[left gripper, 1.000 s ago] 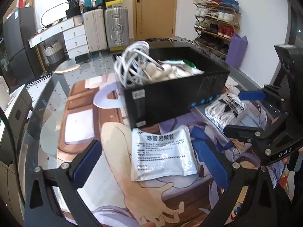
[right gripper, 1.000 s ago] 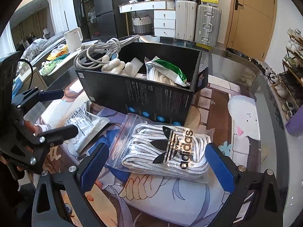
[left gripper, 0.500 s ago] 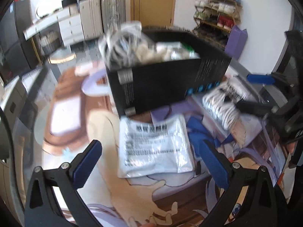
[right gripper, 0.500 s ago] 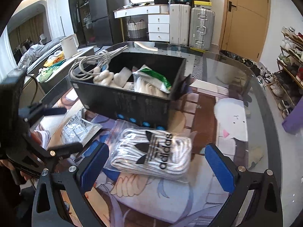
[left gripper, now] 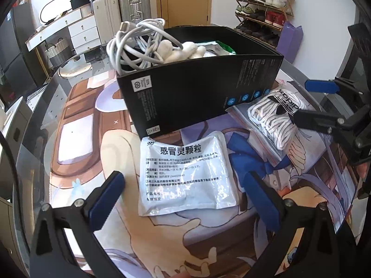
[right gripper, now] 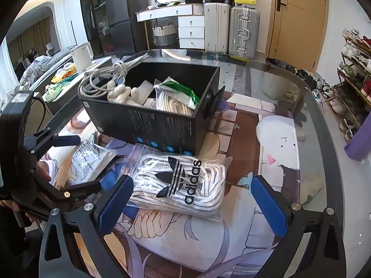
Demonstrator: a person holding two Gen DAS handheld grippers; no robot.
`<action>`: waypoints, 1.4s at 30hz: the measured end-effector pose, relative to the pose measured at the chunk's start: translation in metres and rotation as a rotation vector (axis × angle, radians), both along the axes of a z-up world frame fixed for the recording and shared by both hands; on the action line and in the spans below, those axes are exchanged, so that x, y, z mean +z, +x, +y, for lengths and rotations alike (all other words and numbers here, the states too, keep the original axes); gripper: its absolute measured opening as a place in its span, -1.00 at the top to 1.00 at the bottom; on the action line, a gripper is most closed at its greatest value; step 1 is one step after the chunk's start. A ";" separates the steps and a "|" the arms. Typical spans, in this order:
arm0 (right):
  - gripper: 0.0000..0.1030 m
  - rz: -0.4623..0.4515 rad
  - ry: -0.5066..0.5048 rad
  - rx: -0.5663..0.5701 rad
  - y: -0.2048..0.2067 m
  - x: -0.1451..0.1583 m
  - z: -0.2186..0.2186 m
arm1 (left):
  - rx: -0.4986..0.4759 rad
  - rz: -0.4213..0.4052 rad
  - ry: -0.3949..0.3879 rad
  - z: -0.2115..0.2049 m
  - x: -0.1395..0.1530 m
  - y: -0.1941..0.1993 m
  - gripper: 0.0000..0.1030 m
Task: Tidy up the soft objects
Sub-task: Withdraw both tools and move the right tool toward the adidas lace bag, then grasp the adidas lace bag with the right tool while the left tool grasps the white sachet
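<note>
While both grippers' fingers stand wide apart w/ nothing held, left gripper (left gripper: 185, 199) frames silver pouch (left gripper: 186, 173) at centre; right gripper (right gripper: 192, 199) frames laces bag (right gripper: 183, 180) (black box (right gripper: 162, 125) just above).

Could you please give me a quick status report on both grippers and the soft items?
Left gripper open, over the medicine sachet. Right gripper open, over the bagged laces. Both packets lie flat outside the black box; nothing in the way.

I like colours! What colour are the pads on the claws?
Blue pads on black arms, clearest in the right wrist view.
</note>
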State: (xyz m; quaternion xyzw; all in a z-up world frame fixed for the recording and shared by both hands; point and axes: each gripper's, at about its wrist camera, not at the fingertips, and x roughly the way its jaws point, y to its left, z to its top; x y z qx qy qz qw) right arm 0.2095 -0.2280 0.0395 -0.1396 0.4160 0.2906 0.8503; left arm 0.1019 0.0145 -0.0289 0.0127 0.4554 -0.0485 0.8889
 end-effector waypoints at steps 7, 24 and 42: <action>-0.99 0.064 -0.033 0.042 -0.002 -0.017 0.007 | 0.017 0.001 -0.002 0.005 -0.001 0.002 -1.00; -0.99 0.019 -0.063 0.200 -0.022 -0.009 0.021 | 0.016 0.001 -0.001 0.005 -0.001 0.002 -1.00; -0.99 0.029 -0.182 0.419 0.011 -0.025 0.051 | 0.035 -0.042 -0.006 0.010 0.004 -0.002 -0.51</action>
